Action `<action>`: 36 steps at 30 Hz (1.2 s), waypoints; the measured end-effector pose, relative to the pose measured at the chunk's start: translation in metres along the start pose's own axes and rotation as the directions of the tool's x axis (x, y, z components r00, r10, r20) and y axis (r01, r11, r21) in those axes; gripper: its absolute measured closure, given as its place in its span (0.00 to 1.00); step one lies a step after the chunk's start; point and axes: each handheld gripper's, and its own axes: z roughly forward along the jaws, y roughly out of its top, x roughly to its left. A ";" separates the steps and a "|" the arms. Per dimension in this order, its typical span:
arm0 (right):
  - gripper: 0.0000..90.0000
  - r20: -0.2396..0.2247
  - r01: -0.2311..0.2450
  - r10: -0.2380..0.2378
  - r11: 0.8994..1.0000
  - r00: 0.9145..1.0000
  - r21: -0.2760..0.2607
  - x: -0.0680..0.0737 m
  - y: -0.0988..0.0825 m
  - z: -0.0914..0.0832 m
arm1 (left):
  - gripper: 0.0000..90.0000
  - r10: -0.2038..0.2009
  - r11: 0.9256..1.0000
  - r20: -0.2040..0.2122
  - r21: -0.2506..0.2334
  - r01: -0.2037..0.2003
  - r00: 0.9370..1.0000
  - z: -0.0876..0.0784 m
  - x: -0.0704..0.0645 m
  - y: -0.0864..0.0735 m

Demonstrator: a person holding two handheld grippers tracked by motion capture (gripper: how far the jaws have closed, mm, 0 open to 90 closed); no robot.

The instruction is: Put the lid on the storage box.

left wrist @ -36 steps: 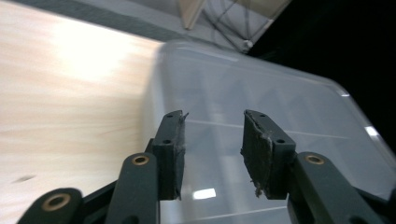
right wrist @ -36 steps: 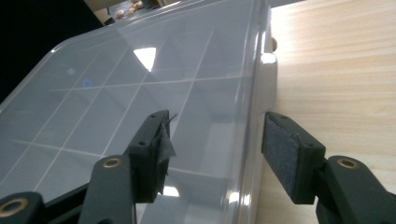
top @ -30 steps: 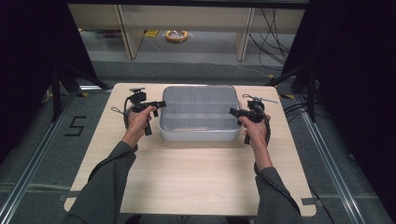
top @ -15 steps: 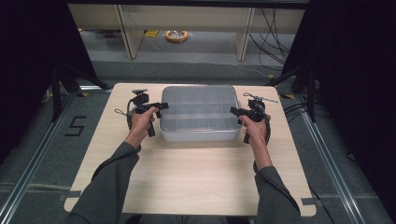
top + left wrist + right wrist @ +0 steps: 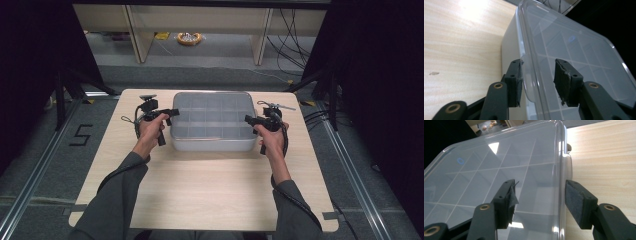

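A clear plastic compartment box (image 5: 212,120) with its lid on stands at the far middle of the wooden table (image 5: 210,190). My left gripper (image 5: 169,113) is at the box's left edge. In the left gripper view its jaws (image 5: 539,62) straddle the lid's rim (image 5: 527,62); one pad touches the rim beside the wall, the other stands off above the lid. They closed a little within the last second. My right gripper (image 5: 248,120) is at the box's right edge. Its jaws (image 5: 540,182) have just been opening, with the lid's edge (image 5: 561,170) loose between them.
The box leaves narrow strips of table to its left and right, where my hands are, and a wide stretch of bare wood in front. Beyond the table stand shelf legs, a yellow-orange object (image 5: 189,38) on the floor and cables at the right.
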 end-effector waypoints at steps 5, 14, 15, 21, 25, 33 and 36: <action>0.45 0.020 -0.004 0.003 1.000 1.000 0.013 0.009 -0.002 -0.001 | 0.58 0.004 1.000 -0.003 -0.018 -0.004 1.000 0.002 -0.001 0.001; 0.41 0.022 0.020 -0.021 1.000 1.000 0.010 0.009 -0.011 0.000 | 0.59 0.007 0.999 0.011 -0.040 -0.007 1.000 -0.001 0.000 0.009; 0.41 0.022 0.041 -0.041 0.999 0.999 0.008 0.007 -0.011 0.001 | 0.59 0.004 0.999 0.003 -0.050 -0.004 1.000 0.000 -0.001 0.011; 0.41 0.041 0.062 -0.061 0.998 0.997 -0.021 0.006 -0.006 0.006 | 0.60 -0.015 0.997 0.012 -0.080 0.016 1.000 0.011 0.007 0.015; 0.41 0.009 0.018 -0.018 1.000 1.000 -0.019 0.005 -0.010 0.004 | 0.55 -0.014 0.999 0.018 -0.050 0.015 1.000 0.010 0.008 0.010; 0.37 -0.024 0.007 -0.009 0.999 1.000 -0.053 -0.004 -0.009 -0.008 | 0.48 -0.013 0.998 0.052 -0.055 0.016 0.999 -0.010 0.014 0.008; 0.36 -0.041 0.017 -0.019 0.998 0.999 -0.066 -0.003 -0.008 -0.022 | 0.44 0.042 0.997 0.038 -0.061 -0.039 0.998 -0.027 0.012 0.002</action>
